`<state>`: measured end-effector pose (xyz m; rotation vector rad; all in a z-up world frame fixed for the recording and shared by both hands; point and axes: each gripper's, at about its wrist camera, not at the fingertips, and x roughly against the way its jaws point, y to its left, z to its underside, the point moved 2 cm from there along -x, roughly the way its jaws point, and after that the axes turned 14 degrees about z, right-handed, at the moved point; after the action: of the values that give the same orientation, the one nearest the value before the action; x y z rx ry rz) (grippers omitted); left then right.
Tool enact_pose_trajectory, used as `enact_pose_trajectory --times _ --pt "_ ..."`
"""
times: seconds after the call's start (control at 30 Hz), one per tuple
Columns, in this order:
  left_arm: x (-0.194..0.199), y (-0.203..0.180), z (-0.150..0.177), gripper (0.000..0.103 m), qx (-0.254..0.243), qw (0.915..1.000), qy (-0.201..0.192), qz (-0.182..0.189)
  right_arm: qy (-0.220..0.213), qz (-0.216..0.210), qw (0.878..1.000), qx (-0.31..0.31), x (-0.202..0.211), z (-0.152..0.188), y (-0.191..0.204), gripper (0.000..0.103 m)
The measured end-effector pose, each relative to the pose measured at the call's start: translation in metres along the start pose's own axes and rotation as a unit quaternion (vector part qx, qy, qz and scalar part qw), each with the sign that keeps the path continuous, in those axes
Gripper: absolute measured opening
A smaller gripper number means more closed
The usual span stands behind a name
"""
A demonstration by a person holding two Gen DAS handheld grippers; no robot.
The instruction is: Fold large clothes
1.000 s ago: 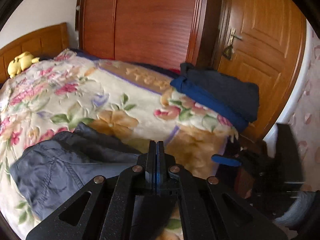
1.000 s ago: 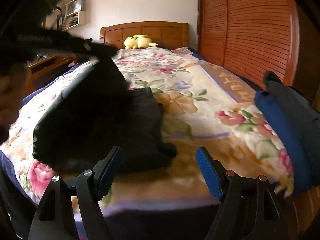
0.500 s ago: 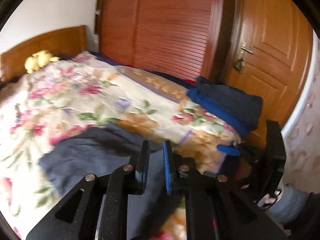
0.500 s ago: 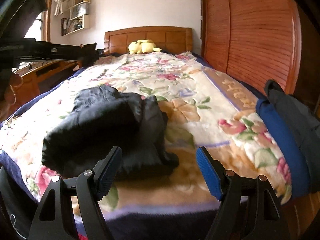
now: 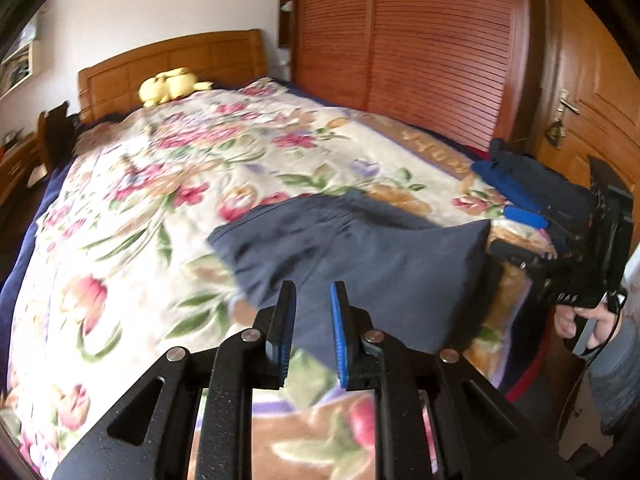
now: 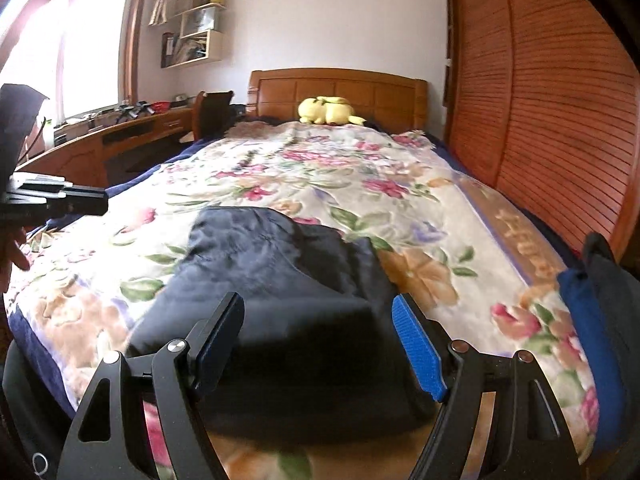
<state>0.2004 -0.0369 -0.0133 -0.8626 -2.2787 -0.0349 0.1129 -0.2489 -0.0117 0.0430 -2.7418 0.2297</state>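
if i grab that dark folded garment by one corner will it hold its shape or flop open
Probably flops: the dark folded garment is soft, wrinkled cloth, sagging at its edges. It looks light, so pushing likely bunches it on the fuzzy floral blanket rather than sliding it.

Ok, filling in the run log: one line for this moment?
stage: fold done, release | left tool: open, empty | right tool: open, empty | dark garment: folded on floral blanket

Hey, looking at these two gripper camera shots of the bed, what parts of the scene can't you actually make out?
- Near edge of the dark garment: right wrist view, hidden behind the right gripper.
- Garment type: left wrist view, motion blur smears the folds.
- Folded pile at the bed corner: both views, cut off or covered by the other gripper.
- Shelf contents: right wrist view, too small.
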Motion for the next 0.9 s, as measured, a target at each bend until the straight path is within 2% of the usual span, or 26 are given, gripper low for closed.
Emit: enact_pose_trajectory --times 0.27,0.47,0.6,0.9 --pt "0.003 0.029 0.028 0.018 0.017 0.9995 0.002 -0.027 0.016 -0.015 0.998 0.05 -0.035 -0.013 0.021 0.078" --pt "-0.005 0.046 0.057 0.018 0.045 0.9983 0.017 -0.032 0.081 -0.007 0.994 0.078 -0.078 0.001 0.015 0.078" --pt "-0.01 0.052 0.067 0.018 0.057 0.9977 0.021 -0.03 0.128 -0.025 0.99 0.055 -0.106 0.018 0.002 0.078" --pt "-0.015 0.053 0.074 0.018 0.062 0.9975 0.025 -0.024 0.171 -0.051 0.984 0.007 -0.141 0.021 -0.021 0.078"
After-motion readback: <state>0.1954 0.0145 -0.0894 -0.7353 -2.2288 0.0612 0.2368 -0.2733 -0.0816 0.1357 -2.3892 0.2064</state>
